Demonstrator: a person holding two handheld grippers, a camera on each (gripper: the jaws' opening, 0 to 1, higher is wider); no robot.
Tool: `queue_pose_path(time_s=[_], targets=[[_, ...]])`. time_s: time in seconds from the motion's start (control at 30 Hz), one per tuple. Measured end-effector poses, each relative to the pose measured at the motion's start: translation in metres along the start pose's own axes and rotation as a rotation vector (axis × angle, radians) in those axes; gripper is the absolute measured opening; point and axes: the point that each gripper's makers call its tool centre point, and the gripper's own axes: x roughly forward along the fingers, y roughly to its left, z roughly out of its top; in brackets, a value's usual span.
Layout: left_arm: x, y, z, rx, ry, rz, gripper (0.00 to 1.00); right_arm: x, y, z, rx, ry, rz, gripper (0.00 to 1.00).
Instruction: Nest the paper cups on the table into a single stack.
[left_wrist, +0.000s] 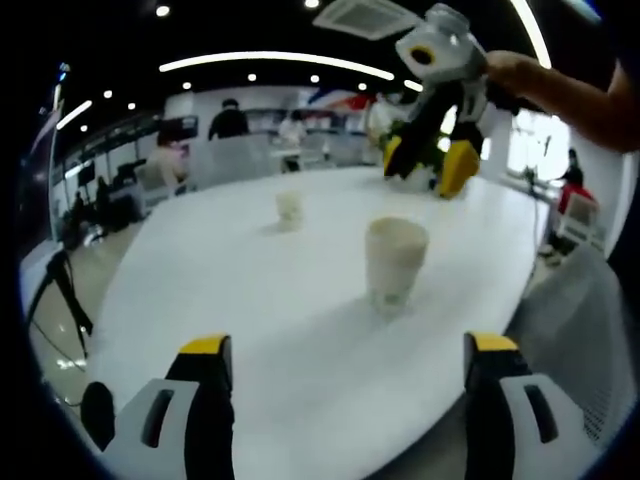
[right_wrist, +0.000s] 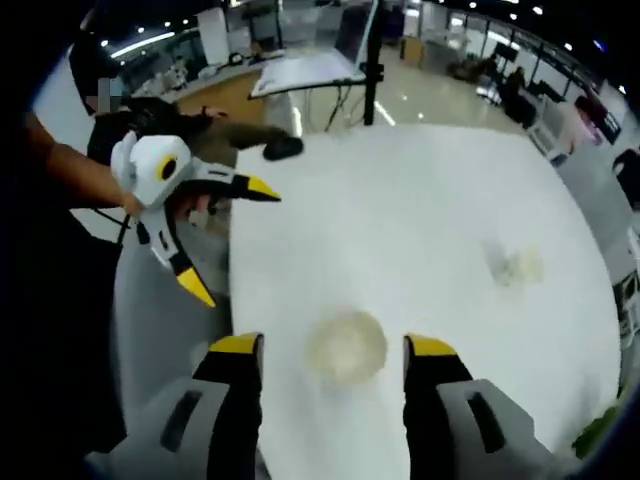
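Cups sit apart on the broad white counter (left_wrist: 300, 330): 2 pale paper cups, not nested. In the left gripper view, the nearer pale paper cup (left_wrist: 395, 262) stands upright near the counter's middle, ahead of the left gripper (left_wrist: 350, 385), whose yellow-tipped black fingers (left_wrist: 208, 370) are spread wide with nothing between them. The farther pale paper cup (left_wrist: 289, 209) stands upright beyond the nearer one and to its left, well apart from it.

Past the nearer cup, over the counter's far edge, the right gripper (left_wrist: 425, 165) hangs in the air, held by a person's hand (left_wrist: 515, 70); its yellow-tipped fingers (left_wrist: 458, 168) are parted and hold nothing.

In the right gripper view, which looks down on the counter (right_wrist: 400, 200), the nearer cup (right_wrist: 346, 345) shows its open mouth just ahead of the right gripper (right_wrist: 335, 350), lying between the lines of the 2 spread fingers (right_wrist: 236, 350) but not touched by them. The farther cup (right_wrist: 515, 265) is a blurred pale shape to the right of the nearer cup, well apart. To the left of the nearer cup, off the counter's edge, the left gripper (right_wrist: 228, 238) is held by a hand (right_wrist: 190, 205), its fingers splayed open.

Beyond the counter, in the left gripper view, people and office furniture show under ceiling lights.
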Motion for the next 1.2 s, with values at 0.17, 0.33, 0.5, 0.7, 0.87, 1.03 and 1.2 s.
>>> queue_pose_path(time_s=[0.17,0.33,0.5,0.7,0.87,1.03,1.2], targets=[[-0.001,0.003,0.005,-0.025,-0.034,0.003,0.97,-0.022,-0.014,0.001,0.082,-0.224,-0.063,0.6],[-0.001,-0.004,0.009,-0.031,-0.063,-0.049,0.98,-0.033,-0.013,-0.019,0.083,-0.321,-0.169,0.68],[-0.003,0.0,0.014,-0.084,-0.098,-0.046,0.98,-0.041,-0.013,-0.04,0.131,-0.49,-0.313,0.86],[-0.001,-0.002,0.012,-0.072,-0.085,-0.048,0.98,-0.042,-0.004,-0.074,0.272,-0.594,-0.402,0.95],[-0.001,-0.003,0.013,-0.065,-0.086,-0.053,0.98,-0.04,0.003,-0.096,0.22,-0.595,-0.49,0.98],[0.0,-0.006,0.014,-0.066,-0.091,-0.075,0.98,-0.034,0.01,-0.109,0.302,-0.63,-0.507,0.98],[0.001,0.0,0.013,-0.121,-0.097,-0.078,0.98,-0.04,0.009,-0.101,0.267,-0.667,-0.521,1.0]])
